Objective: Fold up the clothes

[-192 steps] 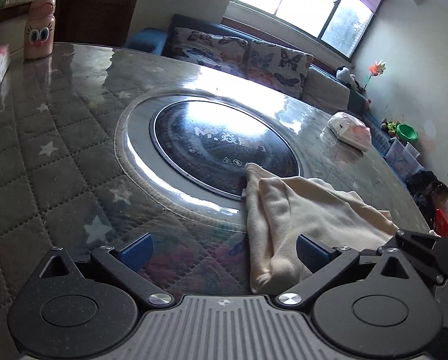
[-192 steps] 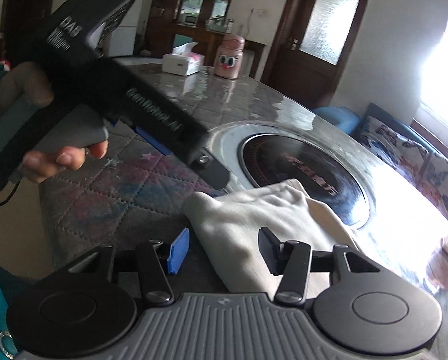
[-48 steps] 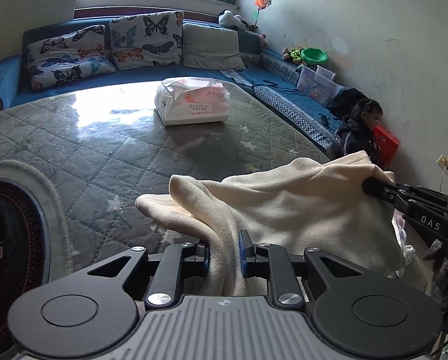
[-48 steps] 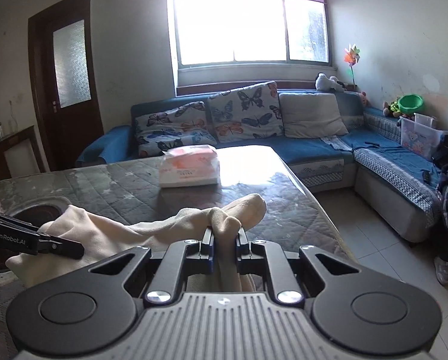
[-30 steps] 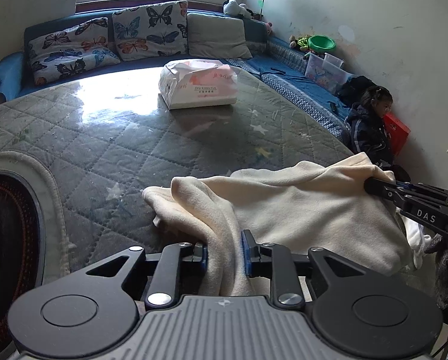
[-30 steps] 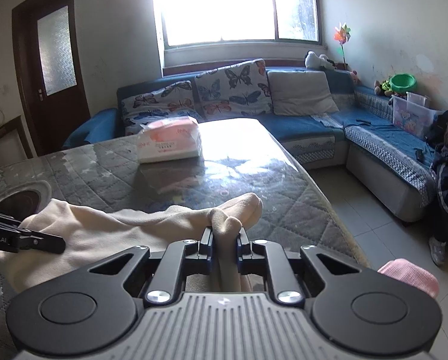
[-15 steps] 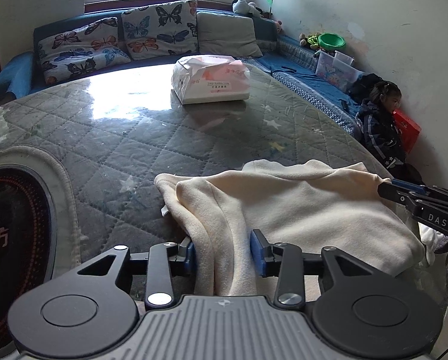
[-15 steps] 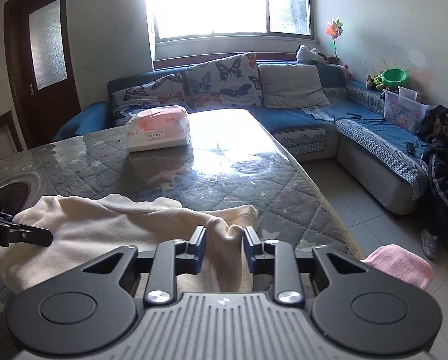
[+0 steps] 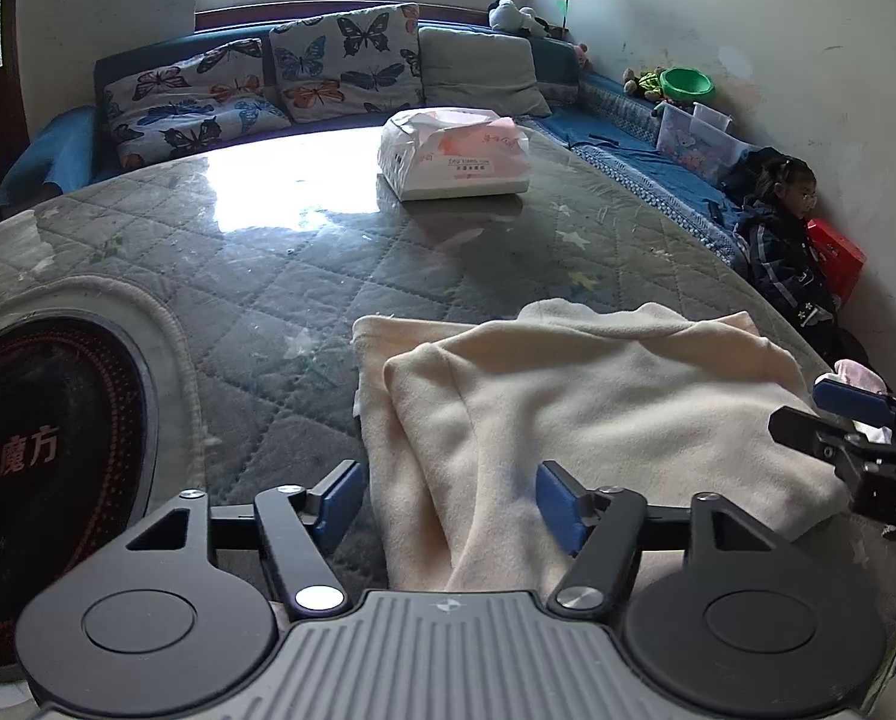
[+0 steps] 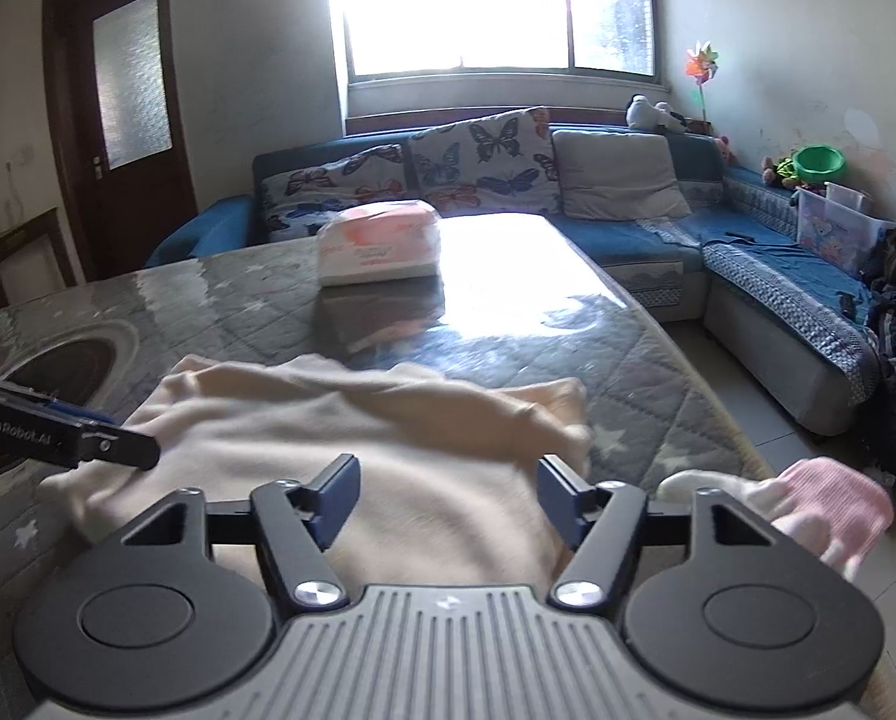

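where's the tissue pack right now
The tissue pack sits on the far side of the table, toward the sofa, well beyond the cream garment lying by both grippers; in both wrist views it is upper centre.

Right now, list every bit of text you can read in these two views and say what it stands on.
"GenRobot.AI": on the side of the left tool, seen in the right wrist view.
"焱魔方": on the dark round cooktop set in the table; the first character is cut off by a reflection, so uncertain.
"D": on the right tool; the rest is out of frame.
Tissue pack: small print, too blurred to read.
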Demonstrator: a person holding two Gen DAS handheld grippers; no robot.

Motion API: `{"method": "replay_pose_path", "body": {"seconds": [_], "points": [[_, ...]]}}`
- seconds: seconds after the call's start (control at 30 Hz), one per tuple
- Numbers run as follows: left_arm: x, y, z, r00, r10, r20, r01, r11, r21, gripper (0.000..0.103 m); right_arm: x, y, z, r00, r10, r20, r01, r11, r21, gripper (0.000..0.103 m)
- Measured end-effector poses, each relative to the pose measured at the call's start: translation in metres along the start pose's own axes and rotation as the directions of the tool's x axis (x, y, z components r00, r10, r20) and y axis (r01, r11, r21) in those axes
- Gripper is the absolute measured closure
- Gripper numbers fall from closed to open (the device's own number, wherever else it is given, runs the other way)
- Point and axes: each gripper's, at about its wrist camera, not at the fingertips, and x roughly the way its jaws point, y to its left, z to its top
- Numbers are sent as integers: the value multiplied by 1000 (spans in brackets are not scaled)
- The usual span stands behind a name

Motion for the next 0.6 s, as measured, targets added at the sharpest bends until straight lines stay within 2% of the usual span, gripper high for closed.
{"method": "replay_pose_path", "body": {"seconds": [0.03,0.17,0.23,0.6], "points": [[-1,0,-2,1000,3,2,-3,1000,0,32,-1,3,-2,1000,2,-1,-2,1000,-3,27],[-5,0,-8,1000,14,9,-14,1000,2,26,-4,15,-8,1000,4,0,-4,1000,-31,24],[-7,0,-11,1000,20,12,-20,1000,3,23,-5,20,-11,1000,0,2,0,999,-44,14],[-14,-1,-24,998,48,31,-48,999,6,11,-7,38,-20,1000,-27,15,28,997,-71,0]]}}
